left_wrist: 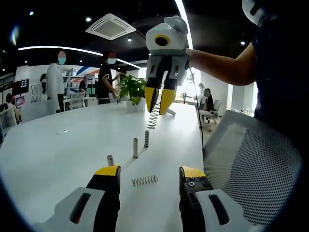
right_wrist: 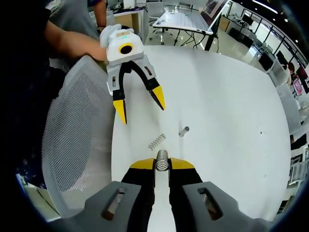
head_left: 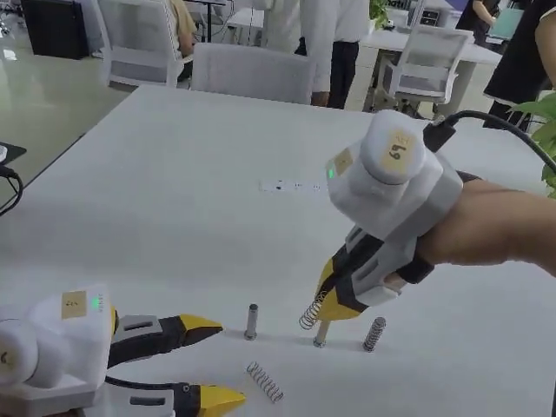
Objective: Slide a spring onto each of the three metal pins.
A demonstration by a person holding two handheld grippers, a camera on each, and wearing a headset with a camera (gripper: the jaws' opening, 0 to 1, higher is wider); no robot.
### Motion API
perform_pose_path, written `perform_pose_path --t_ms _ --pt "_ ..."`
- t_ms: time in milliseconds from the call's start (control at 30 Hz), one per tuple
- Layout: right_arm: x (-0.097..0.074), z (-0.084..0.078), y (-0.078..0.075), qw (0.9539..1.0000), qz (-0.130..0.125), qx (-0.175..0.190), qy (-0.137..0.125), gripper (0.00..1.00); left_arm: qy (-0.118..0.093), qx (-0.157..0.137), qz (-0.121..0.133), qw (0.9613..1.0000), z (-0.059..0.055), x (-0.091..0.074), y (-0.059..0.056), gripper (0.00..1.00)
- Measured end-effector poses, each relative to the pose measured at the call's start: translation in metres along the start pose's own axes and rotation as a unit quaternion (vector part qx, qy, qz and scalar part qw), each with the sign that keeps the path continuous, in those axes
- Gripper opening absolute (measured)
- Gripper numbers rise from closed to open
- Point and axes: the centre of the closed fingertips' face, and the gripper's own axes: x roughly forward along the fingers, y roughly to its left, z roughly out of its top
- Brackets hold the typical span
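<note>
On the white table (head_left: 174,226) stand three metal pins. The left pin (head_left: 252,321) is bare, the middle pin (head_left: 321,335) is bare, and the right pin (head_left: 374,334) carries a spring. My right gripper (head_left: 328,308) is shut on a spring (head_left: 311,313), held tilted just above the middle pin. That held spring (right_wrist: 162,161) sits between the right gripper's (right_wrist: 162,165) yellow tips. A loose spring (head_left: 264,381) lies flat near the front edge. My left gripper (head_left: 217,363) is open beside it, nothing between its fingers. The left gripper (left_wrist: 150,172) faces the loose spring (left_wrist: 145,180) and the pins (left_wrist: 135,148).
A small printed label (head_left: 291,186) lies mid-table. A black cable (head_left: 9,187) hangs at the left edge. White chairs (head_left: 252,71) and standing people are beyond the far edge. A mesh chair (left_wrist: 246,159) is close by the near side.
</note>
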Motion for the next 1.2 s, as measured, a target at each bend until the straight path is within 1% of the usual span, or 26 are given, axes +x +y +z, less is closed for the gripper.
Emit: perform_pose_path --t_ms 567,1000,1200 --pt "-0.006 -0.011 -0.010 0.9998 -0.012 0.011 0.010 0.07 -0.003 -0.010 0.016 0.9998 -0.005 -0.007 0.002 0.51" --pt "-0.008 -0.019 -0.018 0.9996 -0.018 0.017 0.013 0.07 -0.005 -0.019 0.028 0.9994 -0.006 -0.011 0.003 0.60" --pt "-0.007 -0.024 -0.021 0.9994 -0.018 0.019 0.022 0.07 -0.005 -0.023 0.032 0.9992 -0.006 -0.013 0.004 0.65"
